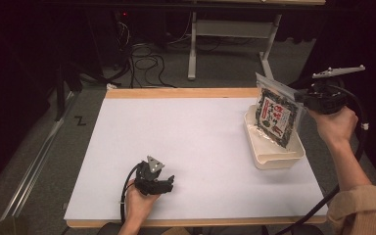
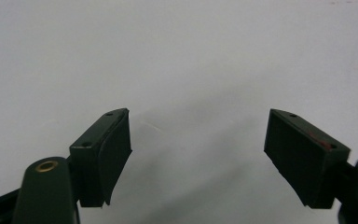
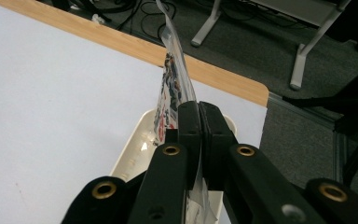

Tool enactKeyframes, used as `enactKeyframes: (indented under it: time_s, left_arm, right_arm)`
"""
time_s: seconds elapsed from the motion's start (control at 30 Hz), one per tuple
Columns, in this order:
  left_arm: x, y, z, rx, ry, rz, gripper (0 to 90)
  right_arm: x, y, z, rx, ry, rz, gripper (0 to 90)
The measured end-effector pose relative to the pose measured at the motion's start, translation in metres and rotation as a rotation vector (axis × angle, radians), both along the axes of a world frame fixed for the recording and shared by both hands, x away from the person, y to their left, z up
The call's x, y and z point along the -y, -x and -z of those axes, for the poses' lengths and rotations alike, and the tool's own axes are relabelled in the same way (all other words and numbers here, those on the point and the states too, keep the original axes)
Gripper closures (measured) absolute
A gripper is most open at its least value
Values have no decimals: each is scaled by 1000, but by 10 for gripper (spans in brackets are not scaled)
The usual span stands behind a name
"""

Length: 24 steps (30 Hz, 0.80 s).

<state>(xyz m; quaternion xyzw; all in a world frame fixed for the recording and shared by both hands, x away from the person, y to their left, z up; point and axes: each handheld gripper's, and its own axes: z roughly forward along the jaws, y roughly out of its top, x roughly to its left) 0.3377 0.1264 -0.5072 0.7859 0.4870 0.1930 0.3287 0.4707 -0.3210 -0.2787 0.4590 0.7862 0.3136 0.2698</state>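
A printed snack bag [image 1: 276, 113] with a clear sealed top hangs upright over a cream plastic tray [image 1: 274, 157] at the table's right side. My right gripper [image 1: 304, 97] is shut on the bag's right edge, a hand holding it from the right. In the right gripper view the bag [image 3: 171, 74] rises edge-on from between the closed jaws of the right gripper [image 3: 199, 108], with the tray [image 3: 135, 145] below. My left gripper [image 1: 170, 182] rests low near the table's front edge, held by the other hand. Its jaws stand wide apart over bare white surface, left gripper [image 2: 198, 135] holding nothing.
The white table top [image 1: 176, 142] has a wooden far edge [image 1: 176, 92]. Beyond it, on the grey floor, lie black cables [image 1: 144, 63] and the legs of a desk frame [image 1: 192, 54]. A metal rail [image 1: 39, 161] runs along the left.
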Motion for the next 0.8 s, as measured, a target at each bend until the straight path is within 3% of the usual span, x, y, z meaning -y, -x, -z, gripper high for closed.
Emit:
enactKeyframes:
  time_s: [0.63, 0.8]
  left_arm:
    - [1, 0, 0, -3, -5, 4, 232]
    - [2, 1, 0, -1, -9, 5, 232]
  right_arm:
    - [15, -2, 11, -26, 14, 40, 881]
    - [23, -6, 16, -59, 32, 71, 836]
